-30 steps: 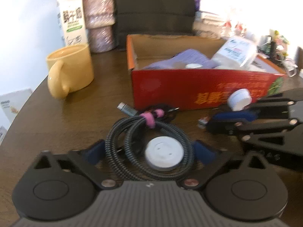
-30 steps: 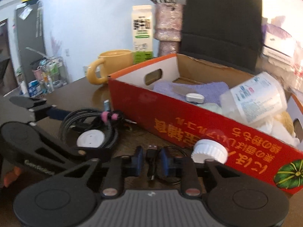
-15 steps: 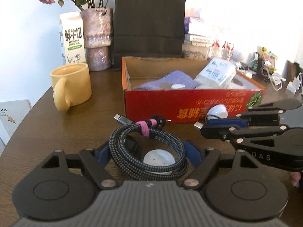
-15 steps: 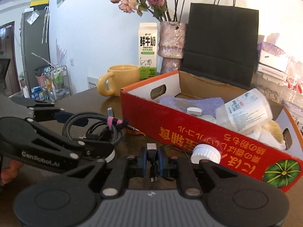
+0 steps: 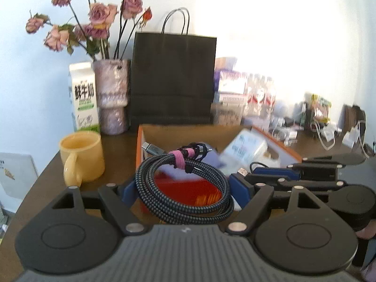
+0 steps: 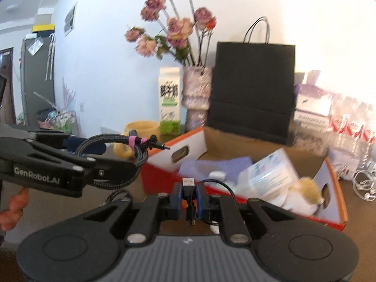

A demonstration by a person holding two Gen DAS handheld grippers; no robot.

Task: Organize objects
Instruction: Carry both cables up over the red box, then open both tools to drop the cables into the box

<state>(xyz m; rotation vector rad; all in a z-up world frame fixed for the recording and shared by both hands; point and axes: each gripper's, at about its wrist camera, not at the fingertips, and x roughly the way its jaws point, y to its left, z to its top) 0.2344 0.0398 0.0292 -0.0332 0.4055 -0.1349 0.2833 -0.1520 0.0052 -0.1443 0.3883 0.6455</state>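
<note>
Both grippers have risen off the dark table [image 5: 35, 192] since a second ago, each carrying a cable that lay on the wood then. Nearest, the left gripper [image 5: 183, 188] has closed a little and grasps a coiled braided cable [image 5: 185, 195] with a pink strap, its pads pressing the coil's sides. At three o'clock the right gripper [image 6: 188, 196] is clenched on a thin black USB cable [image 6: 189, 185], plug up, its slack trailing low. Beyond both, at twelve o'clock, sits the red cardboard box [image 6: 164, 178], already holding a purple cloth [image 6: 218, 164] and a white bottle [image 6: 268, 171]. Likely best: carry each cable clear over the near wall, mind the trailing slack, and release over the cloth.
</note>
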